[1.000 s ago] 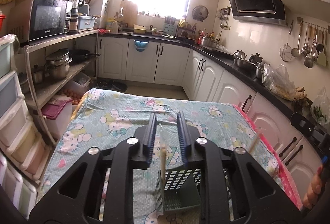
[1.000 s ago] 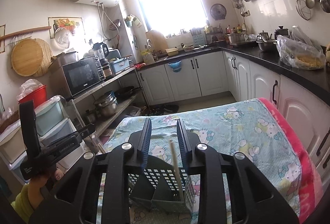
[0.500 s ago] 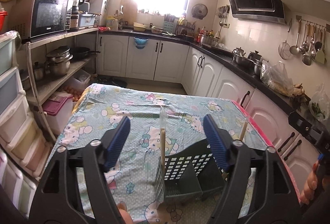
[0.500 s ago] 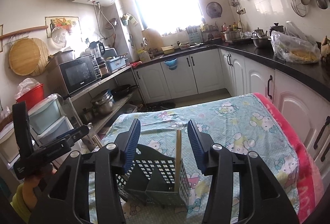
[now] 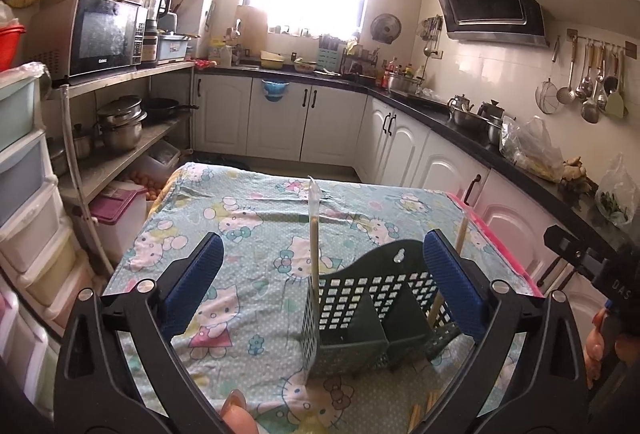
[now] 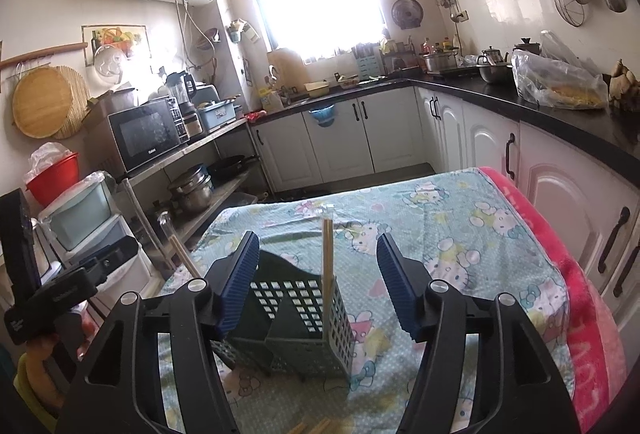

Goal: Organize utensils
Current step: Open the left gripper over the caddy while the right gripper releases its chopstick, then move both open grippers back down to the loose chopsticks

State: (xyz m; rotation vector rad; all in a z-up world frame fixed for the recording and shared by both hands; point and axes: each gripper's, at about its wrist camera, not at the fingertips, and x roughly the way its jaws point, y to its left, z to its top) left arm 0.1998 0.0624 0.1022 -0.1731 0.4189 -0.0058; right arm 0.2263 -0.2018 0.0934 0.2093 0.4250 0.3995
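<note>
Already both claws have just been opening, the left claw [image 5: 320,288] and right claw [image 6: 316,284] spread apart around two wrapped chopstick pairs [image 5: 314,234] standing in the dark basket [image 5: 372,318] at lower centre on the desk [image 5: 256,218], while more chopsticks [image 5: 424,408] wait at the bottom edge.

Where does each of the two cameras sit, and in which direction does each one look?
Left wrist view: sits on the left claw, looks along its open blue fingers over the table toward the window; the right claw's handle and fingertips of the hand holding it show at right.
Right wrist view: sits on the right claw, open, facing the same window; the left claw shows at left.
Both share: the green utensil caddy with wrapped chopsticks standing in it, and the cartoon tablecloth.
</note>
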